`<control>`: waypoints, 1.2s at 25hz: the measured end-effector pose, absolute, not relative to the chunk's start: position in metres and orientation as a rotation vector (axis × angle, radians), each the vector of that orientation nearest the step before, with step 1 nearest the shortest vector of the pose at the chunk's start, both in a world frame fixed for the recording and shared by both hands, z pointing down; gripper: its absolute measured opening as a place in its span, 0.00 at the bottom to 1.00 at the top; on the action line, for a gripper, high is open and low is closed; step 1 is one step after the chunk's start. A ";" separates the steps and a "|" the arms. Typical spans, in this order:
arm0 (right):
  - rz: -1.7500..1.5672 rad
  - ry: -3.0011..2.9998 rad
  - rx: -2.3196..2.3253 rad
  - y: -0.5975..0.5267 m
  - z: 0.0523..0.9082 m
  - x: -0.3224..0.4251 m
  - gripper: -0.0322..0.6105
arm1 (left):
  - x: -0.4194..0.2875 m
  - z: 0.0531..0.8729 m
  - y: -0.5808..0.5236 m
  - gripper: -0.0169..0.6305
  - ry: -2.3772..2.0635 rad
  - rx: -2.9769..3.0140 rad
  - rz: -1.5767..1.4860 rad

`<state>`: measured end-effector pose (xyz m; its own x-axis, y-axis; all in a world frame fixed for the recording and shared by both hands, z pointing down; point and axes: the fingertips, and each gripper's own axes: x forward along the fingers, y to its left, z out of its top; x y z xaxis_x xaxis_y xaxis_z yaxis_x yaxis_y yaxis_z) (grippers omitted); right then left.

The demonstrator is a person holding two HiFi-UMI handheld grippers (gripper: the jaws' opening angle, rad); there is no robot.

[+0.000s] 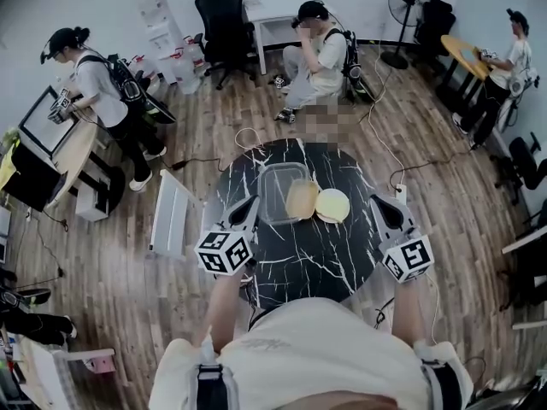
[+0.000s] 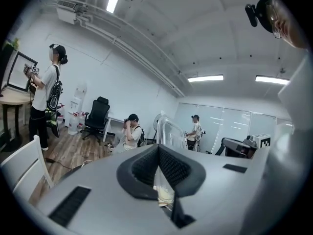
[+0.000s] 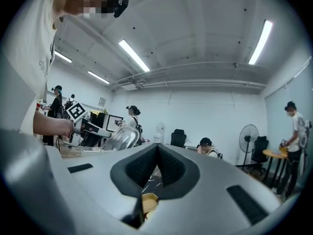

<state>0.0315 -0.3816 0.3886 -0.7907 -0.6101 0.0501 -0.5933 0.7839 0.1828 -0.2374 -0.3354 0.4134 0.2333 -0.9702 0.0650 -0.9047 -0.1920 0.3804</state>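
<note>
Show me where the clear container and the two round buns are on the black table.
clear container [image 1: 277, 186], head view, on its see-through bottom.
tan bun [image 1: 302, 200], head view, on the middle of its top.
pale bun [image 1: 332, 205], head view, on the middle of its top.

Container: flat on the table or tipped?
Tipped: the container leans steeply up, its rim pinched in the left claw.
</note>
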 end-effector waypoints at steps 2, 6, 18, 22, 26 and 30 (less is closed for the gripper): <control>-0.249 -2.874 0.980 -0.384 0.384 0.034 0.06 | -0.236 0.406 -0.338 0.05 -1.735 2.189 -0.287; -0.267 -2.890 1.000 -0.385 0.374 0.033 0.06 | -0.238 0.395 -0.341 0.05 -1.739 2.207 -0.301; -0.198 -2.902 1.037 -0.373 0.384 0.030 0.06 | -0.236 0.390 -0.336 0.05 -1.722 2.235 -0.316; -0.189 -2.899 1.029 -0.370 0.383 0.029 0.06 | -0.234 0.388 -0.334 0.05 -1.713 2.247 -0.318; -0.186 -2.898 1.050 -0.368 0.383 0.032 0.06 | -0.231 0.389 -0.335 0.05 -1.698 2.253 -0.316; -0.178 -2.898 1.060 -0.368 0.386 0.034 0.06 | -0.229 0.391 -0.337 0.05 -1.686 2.261 -0.306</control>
